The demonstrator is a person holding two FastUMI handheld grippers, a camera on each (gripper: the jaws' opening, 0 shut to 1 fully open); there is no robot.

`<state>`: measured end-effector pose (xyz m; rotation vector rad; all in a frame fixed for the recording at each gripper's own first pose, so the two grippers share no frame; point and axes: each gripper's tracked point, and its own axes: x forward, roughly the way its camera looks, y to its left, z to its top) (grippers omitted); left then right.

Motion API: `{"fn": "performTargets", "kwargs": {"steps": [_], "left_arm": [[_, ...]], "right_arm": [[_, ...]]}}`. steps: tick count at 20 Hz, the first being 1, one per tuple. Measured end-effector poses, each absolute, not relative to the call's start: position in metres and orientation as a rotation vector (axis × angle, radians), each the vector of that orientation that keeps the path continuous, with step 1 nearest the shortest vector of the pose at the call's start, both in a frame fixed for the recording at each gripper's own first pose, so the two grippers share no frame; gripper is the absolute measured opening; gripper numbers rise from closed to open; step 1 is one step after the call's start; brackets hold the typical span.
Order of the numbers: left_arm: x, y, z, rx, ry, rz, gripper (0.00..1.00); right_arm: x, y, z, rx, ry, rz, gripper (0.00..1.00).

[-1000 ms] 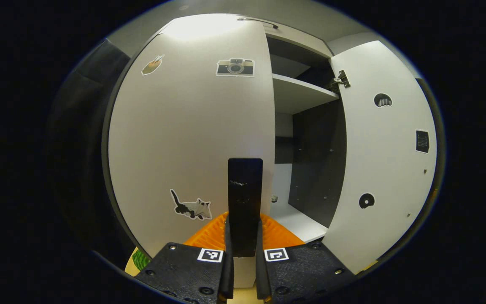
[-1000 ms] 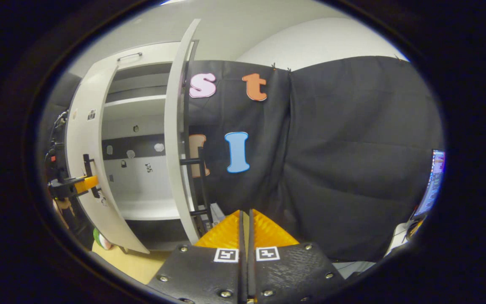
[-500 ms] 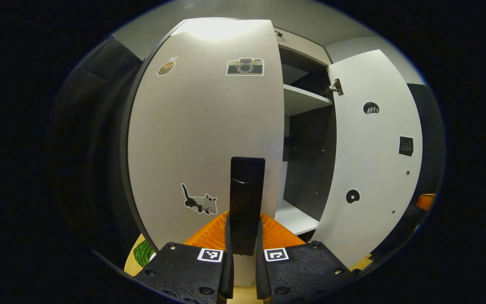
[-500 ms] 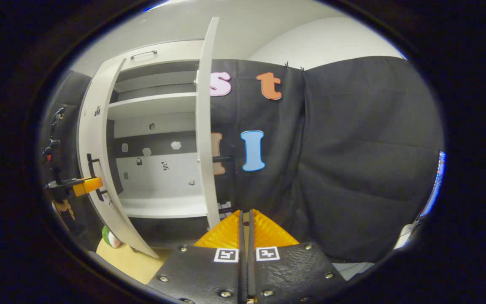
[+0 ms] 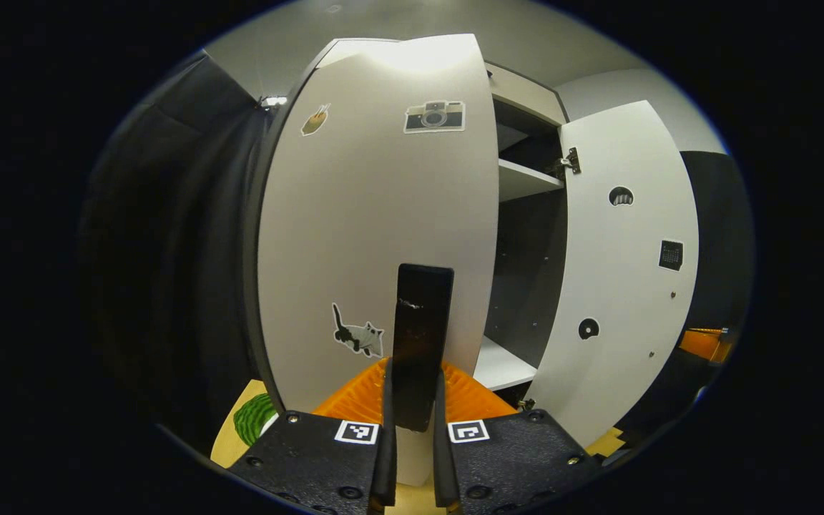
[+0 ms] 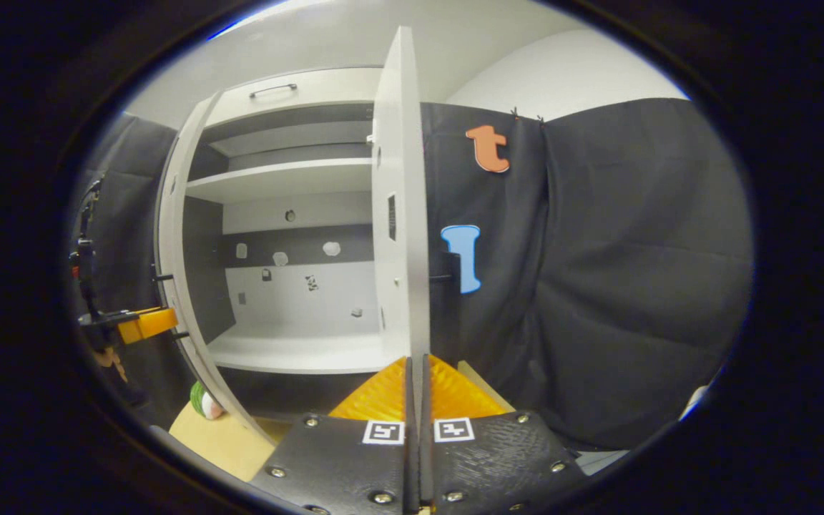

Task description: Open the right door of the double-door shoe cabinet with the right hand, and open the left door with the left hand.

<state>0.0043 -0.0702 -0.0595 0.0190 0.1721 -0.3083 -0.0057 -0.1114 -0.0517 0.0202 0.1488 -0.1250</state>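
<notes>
The white shoe cabinet point(image 6: 290, 179) stands with both doors swung out. In the left gripper view the left door point(image 5: 376, 214) carries a camera sticker and a cat sticker. Its black bar handle point(image 5: 423, 315) stands upright between my fingers, and my left gripper point(image 5: 414, 372) is shut on it. The right door point(image 5: 623, 286) hangs open beyond it. In the right gripper view the right door point(image 6: 401, 214) is seen edge-on, straight ahead and farther off, its black handle point(image 6: 448, 268) poking out behind it. My right gripper point(image 6: 415, 361) is shut with nothing between its fingers. The left gripper point(image 6: 141, 323) shows at the left door point(image 6: 172, 236).
Bare white shelves point(image 6: 276, 179) and a dark back panel with small stickers fill the cabinet. A drawer front with a handle point(image 6: 272, 89) sits on top. A green striped ball point(image 5: 254, 418) lies on the wooden floor by the left door. Black cloth point(image 6: 598, 286) hangs to the right.
The left door has swung further open with my left gripper on its handle. The right gripper view has turned left, bringing the right door edge-on to the centre.
</notes>
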Motion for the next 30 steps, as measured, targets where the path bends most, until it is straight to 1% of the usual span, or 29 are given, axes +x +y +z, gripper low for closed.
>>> {"fn": "performTargets", "kwargs": {"steps": [10,13,15,20,30], "left_arm": [[-0.026,-0.027,-0.052,0.021,0.168,-0.247,0.21],[-0.032,-0.012,-0.048,0.036,0.164,-0.218,0.19],[-0.038,0.0,-0.046,0.049,0.163,-0.193,0.14],[-0.043,0.022,-0.042,0.06,0.169,-0.144,0.08],[-0.051,0.08,-0.036,0.115,0.179,-0.039,0.01]], "right_arm": [[0.022,-0.058,-0.051,0.011,0.135,-0.001,0.01],[0.032,-0.044,-0.053,0.016,0.145,0.033,0.01],[0.037,-0.033,-0.057,0.021,0.152,0.057,0.01],[0.042,-0.007,-0.065,0.027,0.165,0.116,0.01],[0.053,0.014,-0.068,0.039,0.173,0.184,0.01]]}}
